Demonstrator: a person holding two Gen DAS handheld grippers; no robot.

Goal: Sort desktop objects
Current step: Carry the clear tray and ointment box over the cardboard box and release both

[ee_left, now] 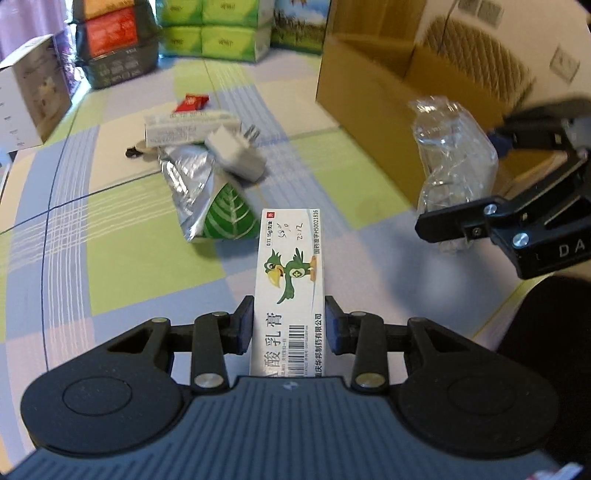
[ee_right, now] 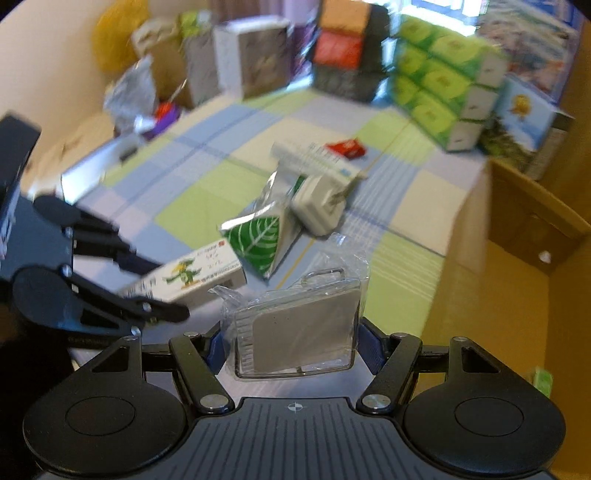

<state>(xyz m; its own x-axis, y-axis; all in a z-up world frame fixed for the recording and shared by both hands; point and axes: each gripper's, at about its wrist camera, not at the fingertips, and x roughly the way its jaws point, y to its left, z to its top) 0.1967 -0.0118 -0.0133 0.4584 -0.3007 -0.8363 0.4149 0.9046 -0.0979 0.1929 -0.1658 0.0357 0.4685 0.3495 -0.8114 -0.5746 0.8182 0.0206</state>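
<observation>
While my left hand-held gripper (ee_left: pixel 290 325) clamps the ointment box (ee_left: pixel 290 280) and my right hand-held gripper (ee_right: pixel 295 347) pinches a wrapped gadget (ee_right: pixel 299 332) beside the cardboard box (ee_left: pixel 388 92), foil pouch (ee_left: pixel 207 192), charger (ee_left: pixel 236 155) and carton (ee_left: pixel 184 129) remain unsorted, I judge.

I get even, soft daylight in both views, bright enough to read colours. In the right wrist view the window (ee_right: pixel 443 11) at the top blows out white. Motion blur smears that view's upper half, worst on the green tissue packs (ee_right: pixel 447 85) at upper right. The left wrist view is sharper: print on the ointment box (ee_left: pixel 290 280) reads cleanly. A faint shadow lies right of it. Fisheye bends the tablecloth (ee_left: pixel 110 229) lines, and corners vignette to black.
</observation>
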